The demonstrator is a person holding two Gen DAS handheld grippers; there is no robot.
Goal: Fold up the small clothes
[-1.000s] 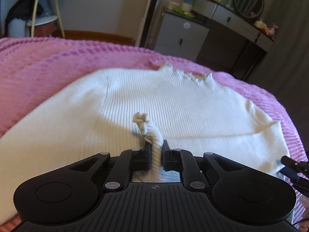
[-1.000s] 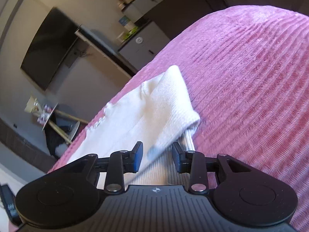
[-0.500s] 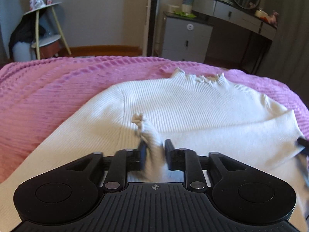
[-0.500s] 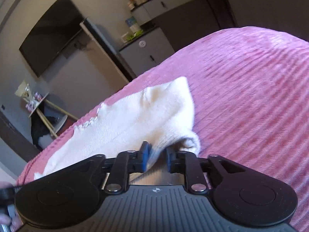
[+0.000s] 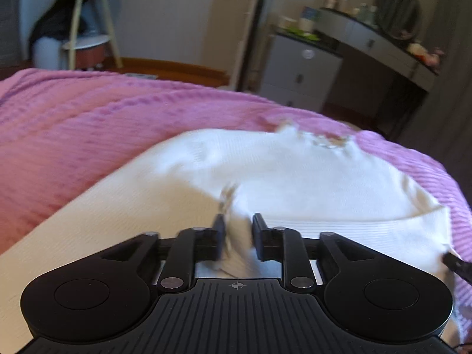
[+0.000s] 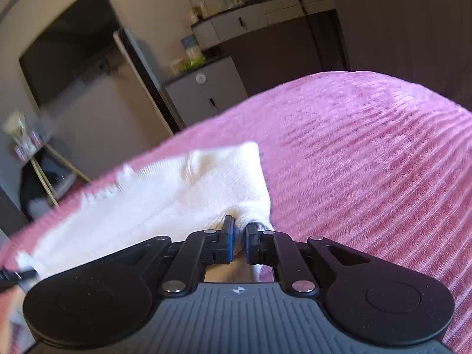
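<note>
A white ribbed sweater (image 5: 295,183) lies spread on the pink bedspread (image 5: 88,132), its frilled neck at the far side. A sleeve is folded across the body, and its frilled cuff (image 5: 230,197) lies between the fingers of my left gripper (image 5: 238,227). Those jaws stand apart, loose around the cuff. In the right wrist view my right gripper (image 6: 239,230) is shut on a bunched edge of the sweater (image 6: 177,194) at its right side. The right gripper's tip (image 5: 455,264) shows at the sweater's right corner.
The pink bedspread (image 6: 368,162) stretches wide to the right of the sweater. Beyond the bed stand a grey drawer cabinet (image 5: 301,73), a vanity desk with a round mirror (image 5: 398,17), a small round shelf stand (image 5: 85,29) and a wall television (image 6: 67,47).
My left jaws have parted from the sleeve cuff they pinched. My right jaws, open around the sweater's edge before, have closed on it, and the right view has rolled.
</note>
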